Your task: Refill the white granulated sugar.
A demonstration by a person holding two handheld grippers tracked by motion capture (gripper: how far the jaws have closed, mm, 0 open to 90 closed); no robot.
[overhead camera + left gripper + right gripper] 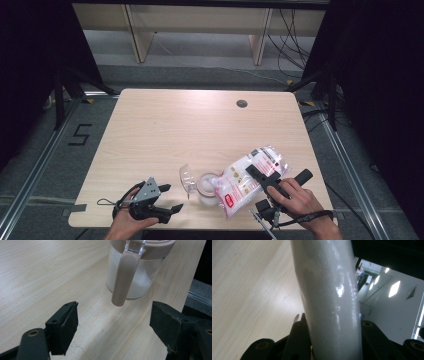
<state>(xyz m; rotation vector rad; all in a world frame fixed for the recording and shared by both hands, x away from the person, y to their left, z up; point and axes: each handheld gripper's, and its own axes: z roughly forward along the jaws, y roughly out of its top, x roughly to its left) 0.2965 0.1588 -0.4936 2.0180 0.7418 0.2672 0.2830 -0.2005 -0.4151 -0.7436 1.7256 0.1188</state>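
Item: bag of white granules (250, 176), tipped over the jar (207, 186), lower centre of frame.
My right gripper (261, 176) jaws clamp the bag; left gripper (167, 197) jaws apart, idle. Risk: bag mouth off the rim, granules spill on surface (165, 130).

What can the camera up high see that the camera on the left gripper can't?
The high view takes in the whole table, the bag tipped toward the jar's mouth, the right gripper clamped on that bag, the jar's clear lid flipped open, both hands, and the floor and shelving beyond.

The left gripper view shows, close up, the jar's tan handle hanging down its side, the white grains behind the clear wall, and the wide gap between the left gripper jaws, with nothing in it.

Both show the jar, the wooden tabletop and the left gripper.
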